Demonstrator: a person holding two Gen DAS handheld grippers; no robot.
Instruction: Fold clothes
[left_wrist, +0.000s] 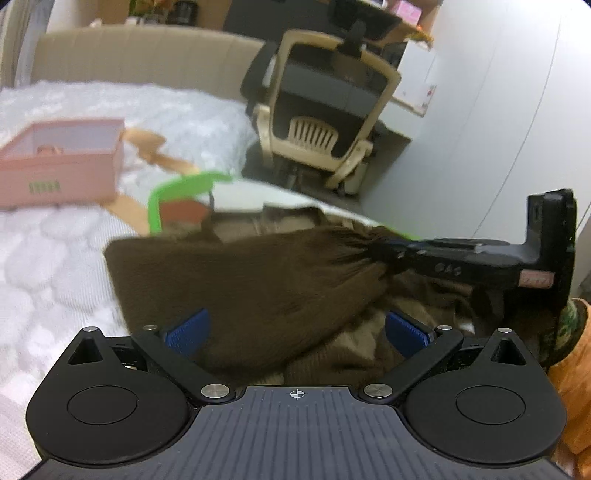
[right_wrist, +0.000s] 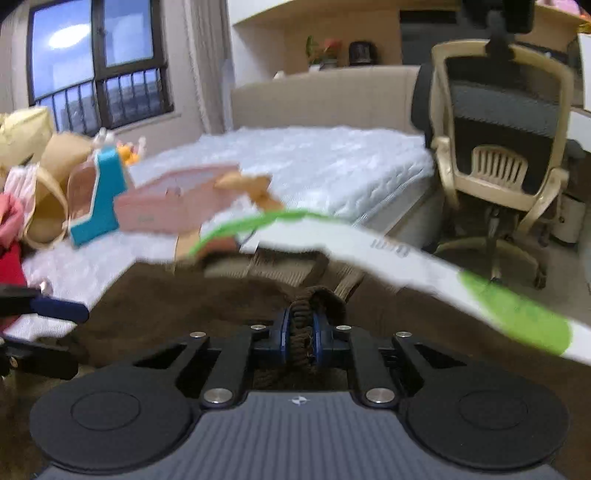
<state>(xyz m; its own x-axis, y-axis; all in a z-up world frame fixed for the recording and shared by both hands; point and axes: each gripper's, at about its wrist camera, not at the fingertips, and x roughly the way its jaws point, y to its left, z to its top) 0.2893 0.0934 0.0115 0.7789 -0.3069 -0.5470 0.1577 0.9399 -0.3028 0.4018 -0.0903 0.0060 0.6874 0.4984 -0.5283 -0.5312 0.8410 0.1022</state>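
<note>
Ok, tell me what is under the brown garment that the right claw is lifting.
Under the brown garment, lighter ribbed brown fabric shows, bunched beneath its raised flap. A green-edged white board lies behind. Whatever lies below that fabric is covered.

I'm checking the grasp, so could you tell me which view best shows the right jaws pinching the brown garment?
The right wrist view: the right gripper squeezes bunched brown garment. The left wrist view shows it sideways.
</note>
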